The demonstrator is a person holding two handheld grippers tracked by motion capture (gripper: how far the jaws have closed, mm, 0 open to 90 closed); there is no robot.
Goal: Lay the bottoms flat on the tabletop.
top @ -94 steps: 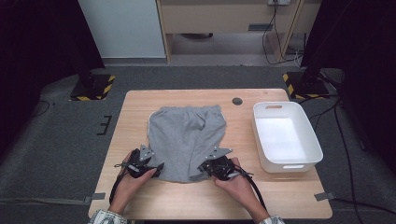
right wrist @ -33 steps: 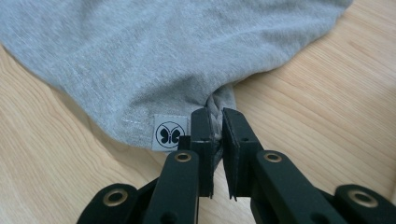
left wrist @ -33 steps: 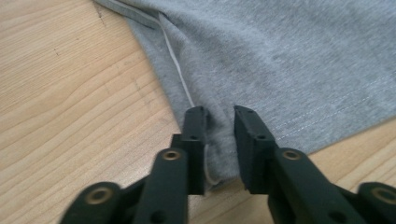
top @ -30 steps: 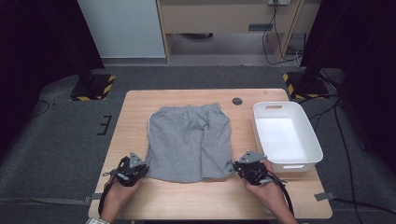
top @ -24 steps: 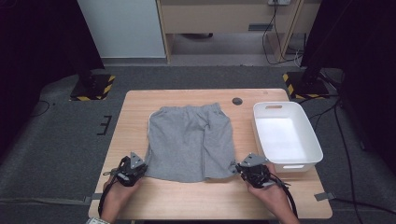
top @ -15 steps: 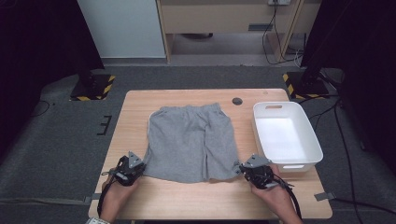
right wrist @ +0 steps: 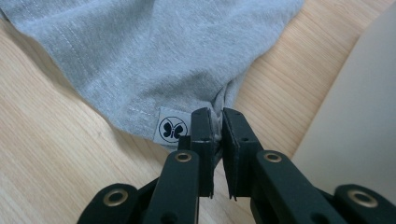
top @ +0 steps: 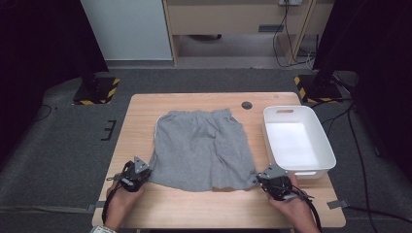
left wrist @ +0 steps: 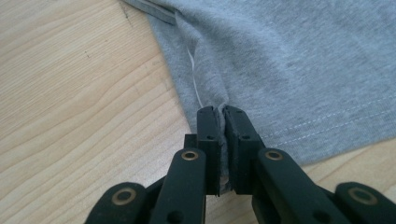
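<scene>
High view: shorts [top: 200,148] lay flat mid-counter [top: 145,104], beside a white bin [top: 297,143]. Left tool [top: 137,173] and right tool [top: 266,178] were each clamped on a near hem corner, pulled apart, probably to keep the cloth taut w/o wrinkles.

Both forearms come in from the near edge, spread wide apart. The left hand [top: 118,196] holds the left gripper [top: 145,171] low, angled forward and inward, its jaws clamped together on a pinch of grey fabric. The right hand [top: 291,201] holds the right gripper [top: 256,177] low, angled inward toward the left, its jaws likewise pressed shut on a fold of fabric
</scene>
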